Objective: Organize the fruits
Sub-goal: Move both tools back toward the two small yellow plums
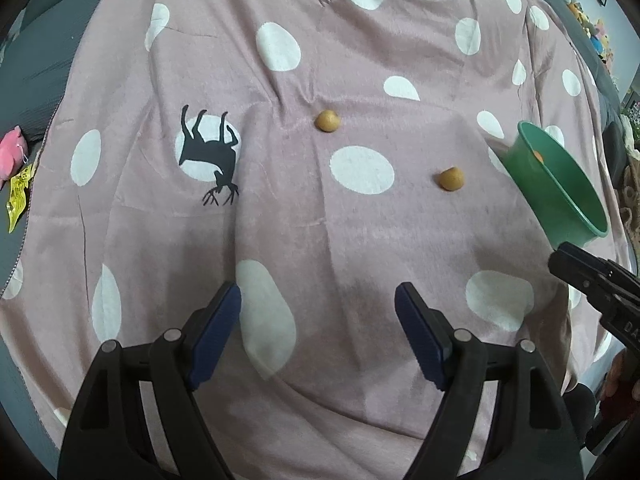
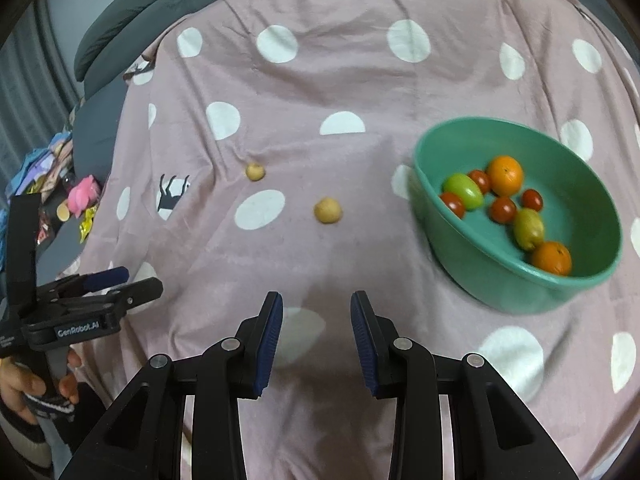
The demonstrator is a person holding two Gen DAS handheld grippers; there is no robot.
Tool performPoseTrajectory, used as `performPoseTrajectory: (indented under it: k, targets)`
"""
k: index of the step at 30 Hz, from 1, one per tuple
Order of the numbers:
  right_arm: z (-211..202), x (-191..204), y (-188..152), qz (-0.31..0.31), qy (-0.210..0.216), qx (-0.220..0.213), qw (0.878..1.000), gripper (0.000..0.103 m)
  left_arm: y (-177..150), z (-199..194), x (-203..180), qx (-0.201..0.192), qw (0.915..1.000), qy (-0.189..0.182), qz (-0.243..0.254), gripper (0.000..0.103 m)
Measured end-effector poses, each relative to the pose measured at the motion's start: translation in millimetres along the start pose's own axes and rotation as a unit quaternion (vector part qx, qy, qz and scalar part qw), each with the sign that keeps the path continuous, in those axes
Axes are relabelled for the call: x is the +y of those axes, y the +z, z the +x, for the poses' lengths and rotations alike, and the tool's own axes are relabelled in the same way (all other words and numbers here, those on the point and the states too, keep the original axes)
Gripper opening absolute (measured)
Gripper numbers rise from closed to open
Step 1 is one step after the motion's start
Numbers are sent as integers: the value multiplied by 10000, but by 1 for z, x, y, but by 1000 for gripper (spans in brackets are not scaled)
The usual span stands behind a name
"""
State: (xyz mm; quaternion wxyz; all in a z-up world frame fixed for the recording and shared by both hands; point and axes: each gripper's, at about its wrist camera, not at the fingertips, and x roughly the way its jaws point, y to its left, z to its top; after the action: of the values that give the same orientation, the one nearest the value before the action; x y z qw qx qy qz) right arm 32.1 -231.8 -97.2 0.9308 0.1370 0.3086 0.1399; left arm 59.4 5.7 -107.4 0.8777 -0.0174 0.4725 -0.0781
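- Nearest to my eyes are my own two tools: my left gripper (image 1: 318,312) has its jaws standing wide apart with nothing but cloth between the blue pads, and my right gripper (image 2: 316,320) has its jaws drawn in to a narrow gap, also holding nothing.
- Under everything spreads the pink blanket (image 2: 320,80) with white dots and black deer prints, creased and draped over a soft surface; I cannot tell what kind of furniture lies beneath it.
- Beyond the blanket's far left edge, in my right view, sit dark grey cushions (image 2: 132,12).
- On the blanket, to the right, stands the green bowl (image 2: 592,280), upright, well apart from my left jaws and nearer my right ones.
- Inside the bowl lie two oranges (image 2: 505,175), two green fruits (image 2: 464,190) and several small red tomatoes (image 2: 503,209), bunched together, some touching.
- Out on the bare blanket, left of the bowl, lie two small tan round fruits: the nearer one (image 2: 328,210) rests beside a white dot, the farther one (image 2: 255,171) sits at a crease, and they are apart from each other.
- My hand (image 2: 24,384) shows at the lower left of my right view, wrapped around the left tool's handle.
- A pink toy (image 2: 84,192) and some wrappers lie off the blanket's left edge.
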Motion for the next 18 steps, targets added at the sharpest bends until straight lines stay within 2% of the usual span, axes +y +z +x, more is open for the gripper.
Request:
performPoseTrajectory:
  k: [18]
  targets:
    - [58,11,42,-165,-187,228,9994,35,20,20,9,19,9998,-190,9,80]
